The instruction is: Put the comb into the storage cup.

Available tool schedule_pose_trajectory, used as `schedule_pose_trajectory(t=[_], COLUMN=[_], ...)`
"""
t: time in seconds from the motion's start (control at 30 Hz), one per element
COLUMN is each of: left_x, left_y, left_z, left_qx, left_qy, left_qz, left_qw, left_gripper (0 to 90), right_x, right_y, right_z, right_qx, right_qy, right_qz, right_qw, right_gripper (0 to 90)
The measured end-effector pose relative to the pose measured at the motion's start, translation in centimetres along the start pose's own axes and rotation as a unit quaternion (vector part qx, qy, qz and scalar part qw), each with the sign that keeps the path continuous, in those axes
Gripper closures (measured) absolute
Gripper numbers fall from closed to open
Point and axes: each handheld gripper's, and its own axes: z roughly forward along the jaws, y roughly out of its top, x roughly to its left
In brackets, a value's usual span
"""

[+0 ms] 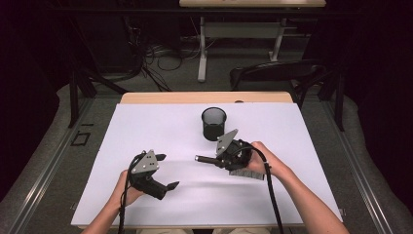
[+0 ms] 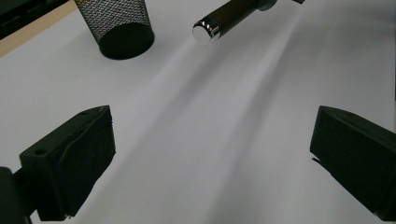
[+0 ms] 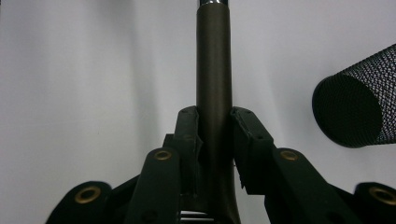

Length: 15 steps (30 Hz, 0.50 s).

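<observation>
The white-covered desk (image 1: pixel 146 126) carried a black mesh cup (image 1: pixel 214 124), which stood upright toward the far edge and served as the reference for everything else. Nearer the person than the cup and a little to its right, the right gripper (image 1: pixel 210 160) held a dark cylindrical pen-like rod (image 1: pixel 207 159) with a bright metal end cap; its jaws were clamped on the barrel partway along, and the capped end stuck out level toward the left, just below the cup. The left gripper (image 1: pixel 165 171) hovered well to the cup's near left, its jaws spread wide with nothing between them, facing the rod's shiny tip. The rod looked stiff and light, and its smooth round barrel would probably be slippery and inclined to roll or swivel in a flat-padded grip, so a squeeze square across the matte middle seemed safer than one on the polished cap. The mesh cup seemed light too, and likely to tip or slide if the rod struck its rim rather than dropped cleanly through the opening.
</observation>
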Motion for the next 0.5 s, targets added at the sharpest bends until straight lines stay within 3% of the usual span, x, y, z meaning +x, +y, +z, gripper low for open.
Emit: schedule_pose_trajectory(t=[0.27,0.5], left_x=[0.1,0.0], left_y=[1.3,2.4], left_z=[0.9,1.4], left_qx=[0.024,0.040], left_qy=[-0.012,-0.025], left_qz=[0.015,0.034], left_qw=[0.9995,0.9983], left_gripper=[0.0,0.0], right_x=[0.1,0.4], right_y=[0.6,1.1], right_z=[-0.2,-0.4], right_qx=[0.005,-0.001], right_qy=[0.001,0.019], right_qz=[-0.022,-0.044], right_qw=[0.9998,0.9988], right_gripper=[72.9,72.9])
